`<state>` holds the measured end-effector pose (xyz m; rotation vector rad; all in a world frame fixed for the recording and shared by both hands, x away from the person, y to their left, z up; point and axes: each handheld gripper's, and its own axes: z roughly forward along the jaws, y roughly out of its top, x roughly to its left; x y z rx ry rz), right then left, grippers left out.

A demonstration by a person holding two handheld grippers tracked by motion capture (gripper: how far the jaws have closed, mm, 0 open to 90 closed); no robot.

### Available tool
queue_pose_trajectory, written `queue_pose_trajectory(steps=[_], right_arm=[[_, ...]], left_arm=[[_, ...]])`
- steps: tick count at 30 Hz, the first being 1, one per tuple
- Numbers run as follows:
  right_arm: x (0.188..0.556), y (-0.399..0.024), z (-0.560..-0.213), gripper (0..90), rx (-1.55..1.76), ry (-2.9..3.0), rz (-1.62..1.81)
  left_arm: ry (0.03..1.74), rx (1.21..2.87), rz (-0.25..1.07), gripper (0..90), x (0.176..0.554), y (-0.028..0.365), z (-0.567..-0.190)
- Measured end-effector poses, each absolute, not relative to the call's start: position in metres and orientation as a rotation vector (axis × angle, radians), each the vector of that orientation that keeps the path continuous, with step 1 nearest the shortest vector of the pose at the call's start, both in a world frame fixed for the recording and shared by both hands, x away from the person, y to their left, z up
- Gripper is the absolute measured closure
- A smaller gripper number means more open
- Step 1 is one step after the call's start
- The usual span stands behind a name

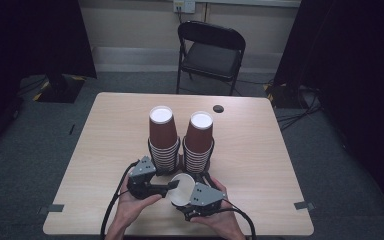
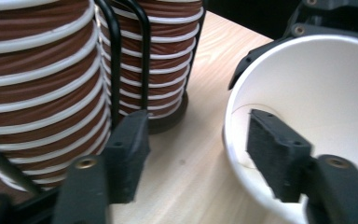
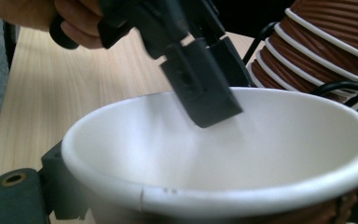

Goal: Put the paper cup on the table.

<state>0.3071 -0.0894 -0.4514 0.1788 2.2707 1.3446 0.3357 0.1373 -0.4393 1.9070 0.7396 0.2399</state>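
Sitting on wooden table (image 1: 260, 150) before a folding chair (image 1: 211, 50). Right gripper (image 1: 190, 200) clamping single paper cup (image 1: 182, 189), mouth upward, at near edge. Left gripper (image 1: 172, 185) spread wide, one pad (image 2: 272, 149) inside the rim, not pressing. Standing just behind: two racked stacks of brown cups (image 1: 163, 137).

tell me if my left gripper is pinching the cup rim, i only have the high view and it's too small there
observer: No. In the left gripper view the left gripper is open. One jaw sits inside the cup and the other outside, and neither presses on the wall.
operator: so what's holding the cup
observer: It looks like the right gripper. In the right gripper view the cup's wall lies tight against that gripper's own jaw, low at the left.
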Motion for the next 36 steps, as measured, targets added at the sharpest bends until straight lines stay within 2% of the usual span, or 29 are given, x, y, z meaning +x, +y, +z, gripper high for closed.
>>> queue_pose_trajectory(steps=[3, 10, 21, 25, 31, 36], right_arm=[[0.308, -0.092, -0.453, 10.2, 0.203, 2.278, 1.347], [0.313, -0.098, -0.456, 10.2, 0.264, 2.277, 1.365], [0.317, -0.116, -0.458, 10.2, 0.379, 2.228, 1.437], [0.318, -0.123, -0.457, 10.3, 0.414, 2.212, 1.442], [0.322, -0.139, -0.453, 10.4, 0.514, 2.152, 1.502], [0.324, -0.148, -0.449, 10.5, 0.543, 2.13, 1.521]], left_arm=[[0.756, 1.891, 0.244, 28.4, 0.335, 0.139, -0.442], [0.782, 1.809, 0.27, 15.9, 0.332, 0.148, -0.444], [0.838, 1.735, 0.404, 15.6, 0.327, 0.161, -0.453], [0.865, 1.719, 0.413, 15.6, 0.326, 0.163, -0.456], [0.887, 1.707, 0.542, 15.6, 0.318, 0.168, -0.463], [0.915, 1.692, 0.601, 15.8, 0.314, 0.17, -0.469]])
